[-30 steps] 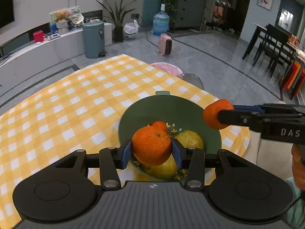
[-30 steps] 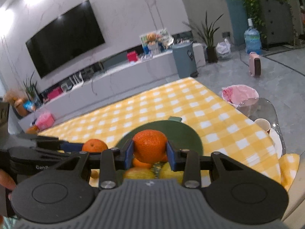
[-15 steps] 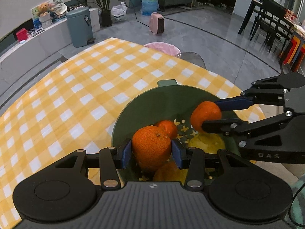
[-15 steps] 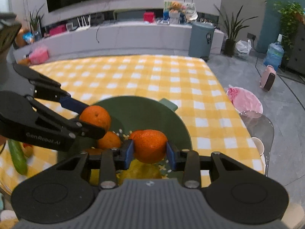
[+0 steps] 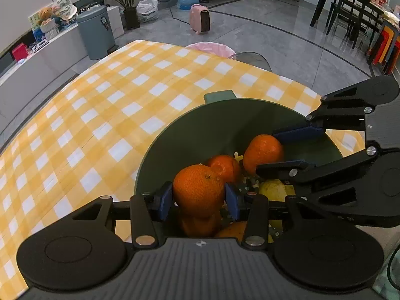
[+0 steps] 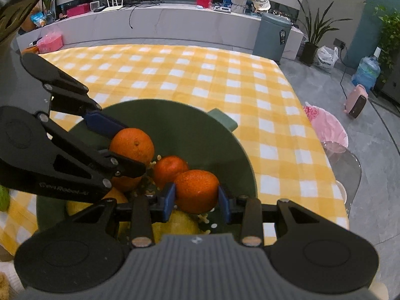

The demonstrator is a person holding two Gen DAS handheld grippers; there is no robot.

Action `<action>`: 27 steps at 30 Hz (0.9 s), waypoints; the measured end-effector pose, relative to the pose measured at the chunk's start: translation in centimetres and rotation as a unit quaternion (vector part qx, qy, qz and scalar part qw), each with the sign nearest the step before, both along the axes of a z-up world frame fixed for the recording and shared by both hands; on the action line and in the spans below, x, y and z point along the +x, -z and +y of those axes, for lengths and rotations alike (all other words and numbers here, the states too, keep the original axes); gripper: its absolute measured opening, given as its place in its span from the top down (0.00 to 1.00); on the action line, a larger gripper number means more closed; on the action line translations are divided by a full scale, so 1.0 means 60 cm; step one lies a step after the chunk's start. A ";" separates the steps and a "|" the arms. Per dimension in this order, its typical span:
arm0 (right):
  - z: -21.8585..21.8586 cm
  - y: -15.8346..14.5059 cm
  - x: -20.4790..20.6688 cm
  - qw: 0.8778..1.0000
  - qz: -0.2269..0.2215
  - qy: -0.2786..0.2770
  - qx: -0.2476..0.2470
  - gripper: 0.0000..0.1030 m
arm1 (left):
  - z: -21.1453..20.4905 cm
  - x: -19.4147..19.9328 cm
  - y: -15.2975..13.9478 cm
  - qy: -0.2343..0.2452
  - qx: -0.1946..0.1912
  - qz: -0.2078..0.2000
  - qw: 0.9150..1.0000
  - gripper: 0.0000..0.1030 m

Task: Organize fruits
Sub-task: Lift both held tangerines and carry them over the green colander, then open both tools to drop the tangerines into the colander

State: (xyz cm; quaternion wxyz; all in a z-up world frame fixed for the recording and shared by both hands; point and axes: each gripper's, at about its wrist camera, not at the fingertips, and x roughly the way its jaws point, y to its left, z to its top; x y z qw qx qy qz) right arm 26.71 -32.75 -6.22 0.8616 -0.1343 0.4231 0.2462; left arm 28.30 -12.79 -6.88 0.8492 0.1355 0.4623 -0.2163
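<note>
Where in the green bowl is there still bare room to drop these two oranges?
The far inside of the round green bowl, below its handle tab, is bare. The near side is crowded with a loose small orange and yellow fruit.

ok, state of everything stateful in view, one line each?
left gripper: jaws shut on a mandarin, over the bowl
left mandarin: held, not yet released
right gripper: jaws shut on a mandarin, over the bowl
right mandarin: held, not yet released
green bowl: upright, partly filled
loose mandarin: lying in bowl
yellow fruit: lying in bowl
</note>
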 end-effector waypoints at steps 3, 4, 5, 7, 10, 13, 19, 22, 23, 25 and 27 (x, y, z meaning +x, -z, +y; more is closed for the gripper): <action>0.000 0.003 0.001 1.000 0.001 0.002 0.000 0.66 | -0.001 0.001 -0.001 0.000 0.000 0.000 1.000 0.51; 0.001 0.002 0.001 1.000 0.001 0.002 0.000 0.66 | -0.001 0.002 -0.001 -0.001 0.000 0.000 1.000 0.50; 0.002 0.002 0.001 1.000 0.001 0.002 -0.001 0.66 | -0.001 0.001 -0.001 -0.002 0.000 0.001 1.000 0.50; 0.001 0.001 0.001 1.000 0.001 0.002 -0.001 0.66 | 0.000 0.003 -0.001 -0.005 -0.002 0.002 1.000 0.50; 0.001 0.000 0.001 1.000 0.003 0.006 -0.002 0.65 | 0.002 0.006 0.000 -0.012 -0.007 0.005 1.000 0.49; 0.001 -0.002 -0.002 1.000 0.005 0.010 -0.003 0.65 | 0.006 0.006 0.000 -0.021 -0.009 0.004 1.000 0.44; -0.001 -0.019 -0.017 1.000 -0.007 0.009 -0.007 0.58 | 0.016 -0.007 -0.023 -0.031 -0.033 -0.008 0.999 0.33; -0.005 -0.039 -0.030 1.000 -0.017 0.013 -0.001 0.55 | 0.022 -0.022 -0.046 -0.033 -0.050 -0.019 0.998 0.33; -0.004 -0.045 -0.035 1.000 -0.020 0.015 0.001 0.53 | 0.024 -0.031 -0.056 -0.033 -0.051 -0.025 0.998 0.33; -0.003 -0.058 -0.048 0.999 -0.030 0.017 0.003 0.51 | 0.025 -0.048 -0.072 -0.031 -0.049 -0.038 0.998 0.33; -0.001 -0.072 -0.063 0.999 -0.040 0.019 0.006 0.51 | 0.028 -0.069 -0.088 -0.034 -0.042 -0.051 0.997 0.33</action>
